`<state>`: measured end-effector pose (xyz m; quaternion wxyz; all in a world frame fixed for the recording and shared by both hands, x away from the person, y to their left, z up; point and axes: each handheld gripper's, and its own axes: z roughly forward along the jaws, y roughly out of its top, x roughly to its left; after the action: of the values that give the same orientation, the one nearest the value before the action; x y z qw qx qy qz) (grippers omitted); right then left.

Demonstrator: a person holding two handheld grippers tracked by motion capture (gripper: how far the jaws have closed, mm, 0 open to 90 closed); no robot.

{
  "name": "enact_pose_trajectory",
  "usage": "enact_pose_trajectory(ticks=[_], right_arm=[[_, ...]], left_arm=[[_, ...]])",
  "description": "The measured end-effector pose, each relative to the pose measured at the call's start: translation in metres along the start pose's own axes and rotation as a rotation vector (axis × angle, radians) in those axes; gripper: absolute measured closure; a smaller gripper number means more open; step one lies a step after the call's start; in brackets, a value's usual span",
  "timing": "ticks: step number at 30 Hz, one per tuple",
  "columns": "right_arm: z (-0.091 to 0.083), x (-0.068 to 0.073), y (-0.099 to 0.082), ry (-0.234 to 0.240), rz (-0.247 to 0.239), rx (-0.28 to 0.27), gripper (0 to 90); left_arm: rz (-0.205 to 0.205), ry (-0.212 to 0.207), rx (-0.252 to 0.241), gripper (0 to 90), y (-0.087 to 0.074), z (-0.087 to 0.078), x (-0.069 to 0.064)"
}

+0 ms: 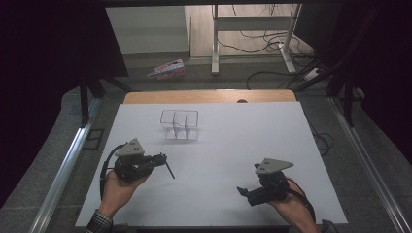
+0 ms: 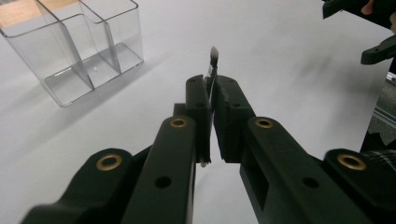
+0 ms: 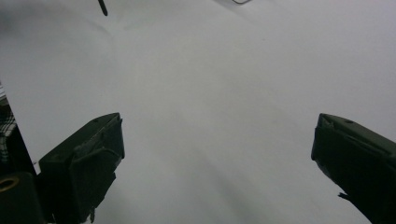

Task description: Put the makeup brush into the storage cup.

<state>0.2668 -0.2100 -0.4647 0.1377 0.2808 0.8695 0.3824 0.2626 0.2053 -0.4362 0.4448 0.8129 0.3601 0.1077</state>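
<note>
Left tool [image 1: 163, 159] at about 8 o'clock on the counter [image 1: 218, 194], held low in the person's left hand [image 1: 119, 187], grey three-cornered plate on top, jaws pointing toward 3 o'clock. Jaws pinched together on a thin dark brush [image 1: 170, 170]; in the left gripper view the brush [image 2: 213, 65] runs up between the two pads, its bristle tip poking out past the jaw ends, its lower end showing below the pads. From above, the free end slants off toward 5 o'clock, just clear of the white surface or barely above it; contact cannot be told.

Right tool [image 1: 245, 191] at about 5 o'clock, in the person's right hand [image 1: 291, 206], jaws pointing toward 9 o'clock, at the left tool. Jaws spread wide with nothing between them; the right gripper view shows bare white counter [image 3: 210, 116] in the gap, with the brush end [image 3: 102, 7] small at the top edge.

Clear plastic organizer [image 1: 180, 124] at about 12 o'clock, well apart from both tools, upright, split by inner walls into compartments. In the left gripper view the organizer [image 2: 74, 42] sits at upper left, nothing seen inside.
</note>
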Motion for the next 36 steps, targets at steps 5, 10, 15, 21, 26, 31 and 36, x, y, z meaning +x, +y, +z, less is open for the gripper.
enact_pose_trajectory(ticks=[5, 10, 15, 21, 26, 31, 36], right_arm=[[-0.008, -0.006, -0.008, -0.025, 0.021, -0.001, 1.7], [-0.016, -0.011, -0.015, -0.048, 0.036, 0.0, 1.1], [-0.021, -0.013, -0.02, -0.056, 0.046, 0.001, 0.8], [-0.027, -0.014, -0.027, -0.077, 0.048, 0.01, 0.6], [-0.033, -0.015, -0.033, -0.088, 0.057, 0.017, 0.4], [-0.038, -0.016, -0.039, -0.098, 0.067, 0.021, 0.3], [-0.042, -0.016, -0.045, -0.105, 0.075, 0.029, 0.3]], left_arm=[[-0.005, 0.009, -0.001, 85.7, 0.0, -0.001, 0.002], [-0.009, 0.02, 0.002, 85.6, 0.0, -0.002, 0.004], [-0.014, 0.034, 0.002, 85.7, 0.001, -0.002, 0.007], [-0.022, 0.056, -0.004, 85.6, 0.001, -0.005, 0.013], [-0.031, 0.071, -0.01, 85.7, 0.002, -0.006, 0.017], [-0.036, 0.09, -0.012, 85.7, 0.004, -0.006, 0.022], [-0.041, 0.102, -0.015, 85.6, 0.008, -0.004, 0.027]])
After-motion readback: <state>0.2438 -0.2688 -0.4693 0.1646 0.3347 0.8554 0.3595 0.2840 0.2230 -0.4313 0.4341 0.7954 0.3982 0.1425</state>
